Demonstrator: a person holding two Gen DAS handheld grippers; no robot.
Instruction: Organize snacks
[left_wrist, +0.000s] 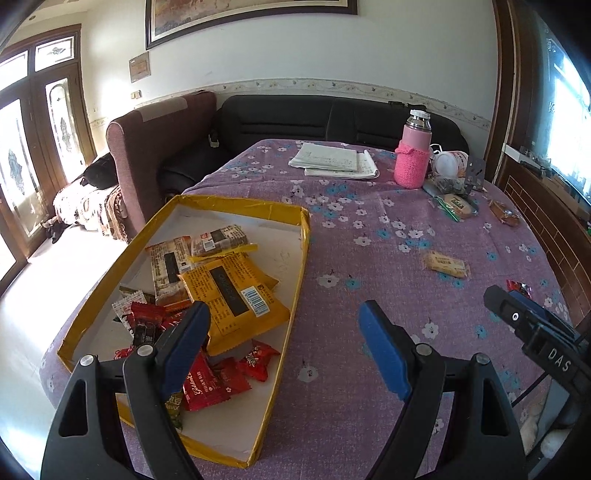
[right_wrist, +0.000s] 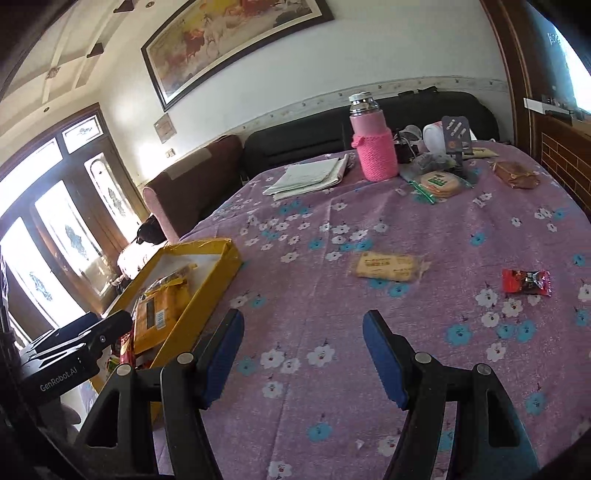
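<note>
A shallow yellow-rimmed box lies on the table's left side, holding several snack packets: orange ones, brown printed ones and small red candies. My left gripper hovers open over the box's near right corner, nothing between its blue pads. My right gripper is open above bare cloth. A pale yellow biscuit packet lies ahead of it, and a red candy to its right. A round cracker pack and a brown wrapped snack lie farther back.
A purple floral cloth covers the table. At the back stand a pink knit-sleeved flask, stacked papers, a white jar and small clutter. Sofas lie behind; the floor drops away at left.
</note>
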